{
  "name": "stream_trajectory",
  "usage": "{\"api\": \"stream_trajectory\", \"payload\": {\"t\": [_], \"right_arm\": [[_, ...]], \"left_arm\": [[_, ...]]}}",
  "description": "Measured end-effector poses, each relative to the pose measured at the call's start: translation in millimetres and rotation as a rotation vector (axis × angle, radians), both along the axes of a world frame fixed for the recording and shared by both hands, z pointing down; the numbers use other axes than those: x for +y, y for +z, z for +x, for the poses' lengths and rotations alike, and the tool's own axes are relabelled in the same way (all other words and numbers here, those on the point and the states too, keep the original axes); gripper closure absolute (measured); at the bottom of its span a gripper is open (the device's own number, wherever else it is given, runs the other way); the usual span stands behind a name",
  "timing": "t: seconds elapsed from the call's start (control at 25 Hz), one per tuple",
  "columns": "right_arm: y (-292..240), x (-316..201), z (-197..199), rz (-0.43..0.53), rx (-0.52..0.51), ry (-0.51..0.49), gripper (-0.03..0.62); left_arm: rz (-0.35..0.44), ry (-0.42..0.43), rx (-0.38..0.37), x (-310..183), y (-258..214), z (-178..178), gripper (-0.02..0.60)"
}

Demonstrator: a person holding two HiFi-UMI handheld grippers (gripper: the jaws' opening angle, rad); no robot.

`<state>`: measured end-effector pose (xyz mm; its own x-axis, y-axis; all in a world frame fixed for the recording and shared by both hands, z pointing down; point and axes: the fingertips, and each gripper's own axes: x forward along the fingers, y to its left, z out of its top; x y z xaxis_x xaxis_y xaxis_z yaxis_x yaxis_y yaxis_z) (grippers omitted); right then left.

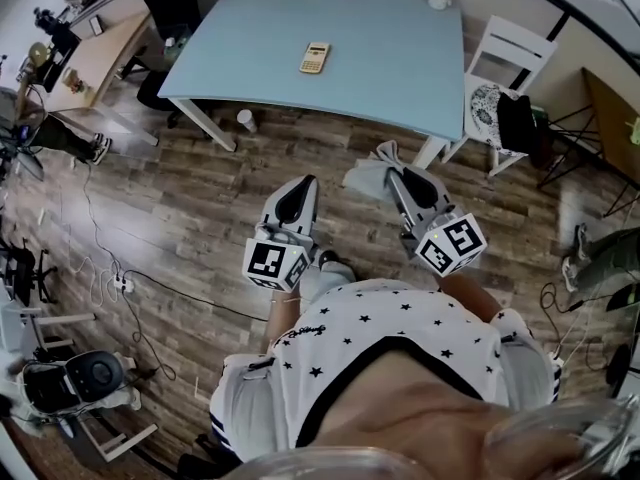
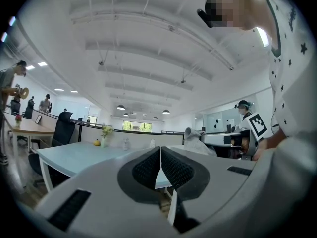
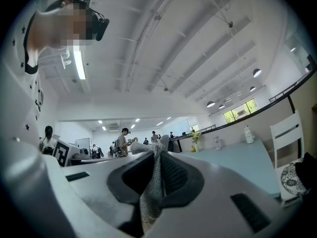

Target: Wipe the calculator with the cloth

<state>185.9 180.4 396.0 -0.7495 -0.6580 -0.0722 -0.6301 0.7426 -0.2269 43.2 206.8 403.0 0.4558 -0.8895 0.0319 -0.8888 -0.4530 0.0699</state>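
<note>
Left gripper (image 1: 297, 194), jaws pressed together on nothing, held over bare wooden floor (image 1: 180, 198), short of the near edge of the table (image 1: 400, 58); calculator (image 1: 315, 57) lying flat mid-table, well apart from both grippers, with open tabletop on every side; cloth (image 1: 366, 174) pinched in the right gripper (image 1: 399, 178), bunched past its jaws; white chair (image 1: 505, 53) just beside the table's right edge.

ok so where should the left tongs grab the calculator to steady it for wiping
Probably its two long edges, near the closer end, coming down from above. The calculator lies flat on the table, long axis pointing roughly away from the person, so the narrow width suits the tongs best. The left tongs are shut and must open first.
</note>
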Motion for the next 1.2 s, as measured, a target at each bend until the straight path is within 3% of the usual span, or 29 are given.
{"api": "stream_trajectory", "payload": {"t": [1.2], "right_arm": [[-2,-58,-171,0.019,0.028,-0.053,0.563]], "left_arm": [[0.025,-0.118,0.031,-33,9,-182,0.551]]}}
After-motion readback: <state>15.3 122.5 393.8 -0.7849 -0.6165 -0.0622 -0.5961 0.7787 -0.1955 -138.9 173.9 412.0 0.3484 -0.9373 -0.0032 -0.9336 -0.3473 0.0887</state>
